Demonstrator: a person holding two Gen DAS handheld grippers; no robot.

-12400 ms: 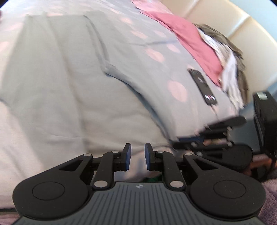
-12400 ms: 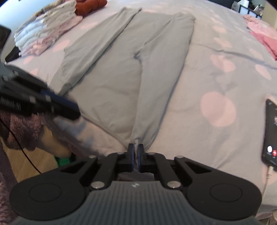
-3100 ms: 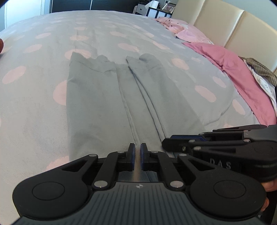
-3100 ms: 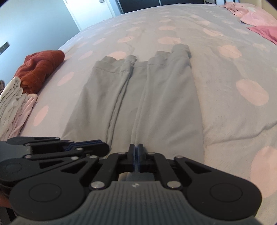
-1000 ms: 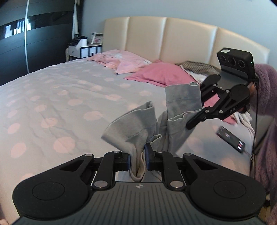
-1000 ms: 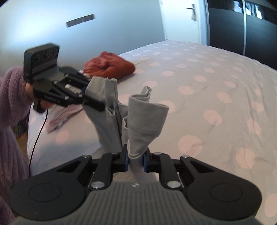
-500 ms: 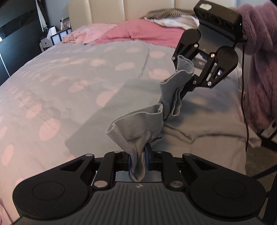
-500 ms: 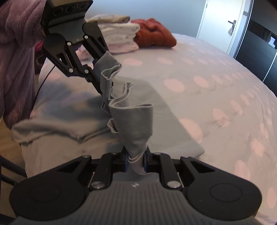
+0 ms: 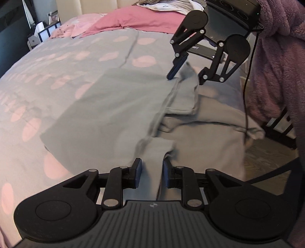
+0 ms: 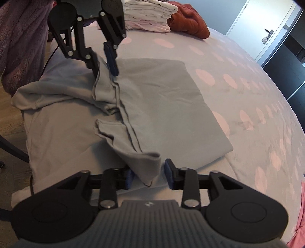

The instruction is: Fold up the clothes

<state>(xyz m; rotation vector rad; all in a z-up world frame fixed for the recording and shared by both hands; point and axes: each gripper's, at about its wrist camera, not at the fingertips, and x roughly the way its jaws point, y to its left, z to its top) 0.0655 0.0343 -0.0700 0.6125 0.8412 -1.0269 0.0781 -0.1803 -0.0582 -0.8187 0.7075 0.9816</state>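
Grey cotton trousers (image 9: pixel 118 106) lay folded over on the bed (image 9: pixel 57 63), near its edge, the doubled part forming a flat rectangle on the spotted cover (image 10: pixel 247 95) while the cuffs rested toward the waistband on the side nearer the person. In the left wrist view the left gripper (image 9: pixel 150 169) pointed steeply down at the near cuff, and its jaws were opening: a strip of cloth ran up between the fingers (image 9: pixel 136 167) with a gap on both sides, so nothing was pinched. The right gripper (image 9: pixel 185 75) showed farther off in that view, above the other cuff, with a peak of cloth standing between its parted fingers. In the right wrist view the right gripper (image 10: pixel 147 171) had its jaws opening too; the cuff sagged between them, lying against the left-hand pad and clear of the right-hand one, so the cloth was loose there as well. The left gripper (image 10: pixel 104 66) appeared at the top left of that view, over the far cuff. A purple fleece sleeve (image 9: pixel 276 57) filled the right side of the left view. Beyond the trousers a stack of folded clothes (image 10: pixel 148 17) and a rust-red garment (image 10: pixel 190 24) sat at one end of the bed, and pink bedding (image 9: pixel 133 21) lay at the other end below a padded headboard (image 9: pixel 99 5).
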